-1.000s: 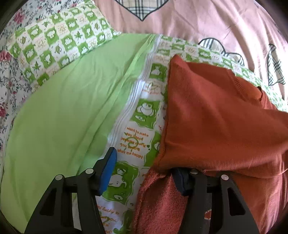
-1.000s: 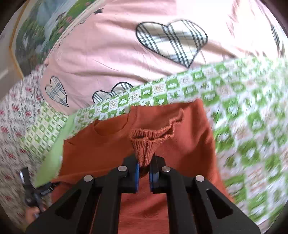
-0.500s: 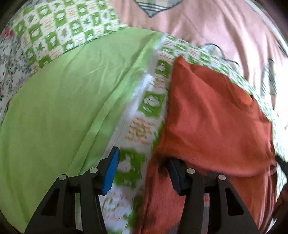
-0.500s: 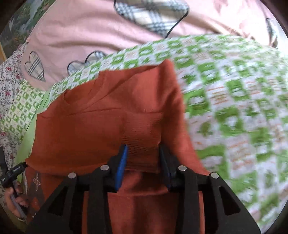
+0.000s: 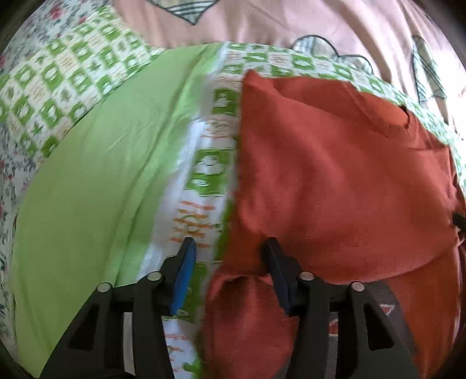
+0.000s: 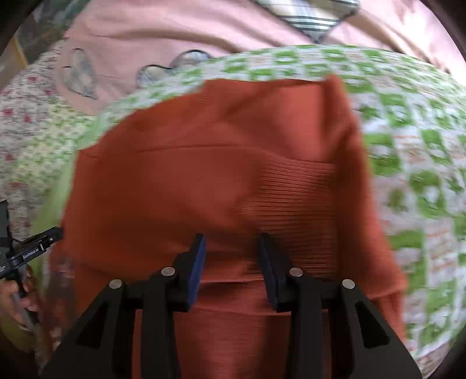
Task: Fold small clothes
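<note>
A rust-orange knit sweater lies on the bed with its sleeves folded in over the body. My left gripper is open and straddles the sweater's left edge. One finger is over the printed cover and the other rests against the folded cloth. In the right wrist view the sweater fills the middle, and its ribbed cuff lies flat across the body. My right gripper hovers low over that cuff, open, with no cloth pinched. The left gripper shows at the left edge, held by a hand.
A plain green sheet spreads to the sweater's left. The green-and-white checked cover runs under and to the right of the sweater. A pink quilt with plaid hearts lies behind it, and floral fabric at far left.
My right gripper let go of the ribbed cuff, opened and sank toward the sweater. The cuff now lies flat. My left gripper stayed open at the sweater's left edge.
</note>
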The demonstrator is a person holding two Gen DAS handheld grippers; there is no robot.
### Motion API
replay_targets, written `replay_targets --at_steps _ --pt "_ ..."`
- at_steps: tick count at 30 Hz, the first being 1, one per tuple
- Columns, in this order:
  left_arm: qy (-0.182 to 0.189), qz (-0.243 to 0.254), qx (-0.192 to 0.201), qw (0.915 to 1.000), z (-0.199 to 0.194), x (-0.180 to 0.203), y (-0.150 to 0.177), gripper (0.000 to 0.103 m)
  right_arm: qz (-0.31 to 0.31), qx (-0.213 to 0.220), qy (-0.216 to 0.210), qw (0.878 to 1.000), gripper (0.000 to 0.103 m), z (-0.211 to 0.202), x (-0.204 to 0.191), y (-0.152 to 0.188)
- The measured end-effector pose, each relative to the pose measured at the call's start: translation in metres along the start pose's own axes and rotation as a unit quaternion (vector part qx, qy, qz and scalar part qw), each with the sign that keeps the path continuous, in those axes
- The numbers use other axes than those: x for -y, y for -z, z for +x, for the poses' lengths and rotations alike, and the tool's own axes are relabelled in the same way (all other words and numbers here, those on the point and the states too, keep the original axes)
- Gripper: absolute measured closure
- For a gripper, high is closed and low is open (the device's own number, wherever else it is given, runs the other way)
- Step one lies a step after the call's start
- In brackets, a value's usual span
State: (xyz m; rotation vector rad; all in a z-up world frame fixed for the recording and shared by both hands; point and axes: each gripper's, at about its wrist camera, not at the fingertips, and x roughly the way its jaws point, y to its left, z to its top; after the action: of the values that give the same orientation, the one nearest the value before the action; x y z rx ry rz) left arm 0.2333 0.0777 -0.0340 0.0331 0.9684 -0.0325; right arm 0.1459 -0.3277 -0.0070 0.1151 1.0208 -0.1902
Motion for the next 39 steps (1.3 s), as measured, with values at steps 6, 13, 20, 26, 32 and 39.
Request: replay_targets --at_steps 6,13,20,26,32,39 --pt "0.004 -0.016 0.005 0.9998 -0.037 -0.012 0.024 0.052 0.003 0.014 -0.001 1.000 0.060 -0.043 -0.002 0.011" --pt "0.006 -0.030 -0.007 0.9995 -0.085 -0.009 0.084 0.039 -0.045 -0.004 -0.046 0.998 0.052 -0.083 -0.034 0.065" --pt "-0.021 0.033 -0.058 0.9976 -0.103 0.000 0.158 0.037 -0.058 -0.013 -0.055 0.997 0.046 -0.113 -0.043 0.111" --pt "0.001 0.031 -0.058 0.9978 -0.138 -0.037 0.186 0.037 -0.054 -0.005 -0.046 0.997 0.042 -0.144 -0.032 0.134" --pt "0.084 -0.007 -0.084 0.9928 -0.135 -0.043 0.198 0.034 -0.054 -0.009 -0.035 0.998 0.040 -0.163 -0.021 0.152" --pt "0.125 0.012 -0.095 0.9875 -0.134 -0.019 0.212 0.032 -0.057 -0.036 -0.013 0.998 0.040 -0.179 0.002 0.170"
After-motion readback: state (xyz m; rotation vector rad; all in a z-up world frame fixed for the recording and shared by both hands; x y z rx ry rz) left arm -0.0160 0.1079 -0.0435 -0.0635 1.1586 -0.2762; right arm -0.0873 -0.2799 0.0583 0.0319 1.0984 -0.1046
